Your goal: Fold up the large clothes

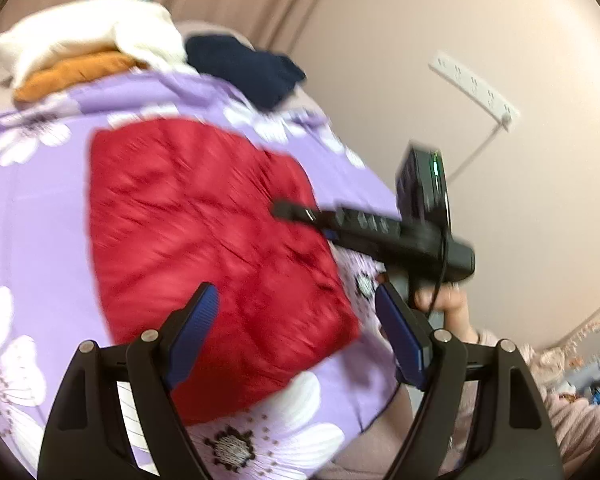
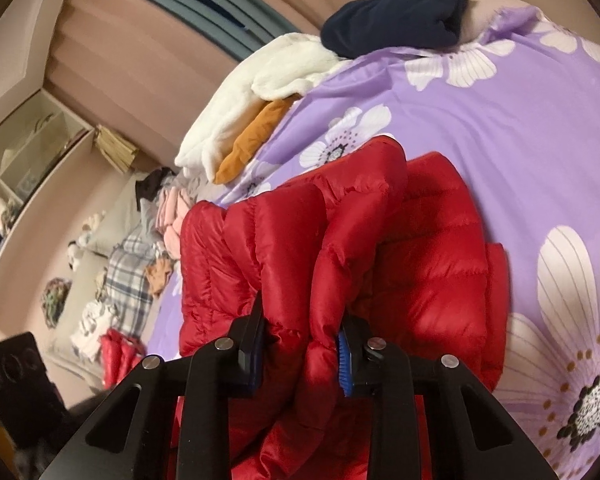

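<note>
A red quilted puffer jacket (image 1: 204, 236) lies spread on a purple bedspread with white flowers (image 1: 40, 208). My left gripper (image 1: 296, 300) hovers above the jacket's near end, open, with nothing between its blue pads. In the left wrist view the right gripper (image 1: 284, 210) reaches in from the right over the jacket's edge, held by a hand (image 1: 446, 304). In the right wrist view my right gripper (image 2: 300, 336) is shut on a bunched fold of the red jacket (image 2: 340, 248), and the fabric bulges up between the fingers.
At the far end of the bed lie a white fluffy garment (image 1: 92, 36), an orange garment (image 1: 72, 74) and a dark navy garment (image 1: 244, 68). A power strip (image 1: 474, 88) hangs on the wall to the right. A pile of clothes (image 2: 132, 264) lies beside the bed.
</note>
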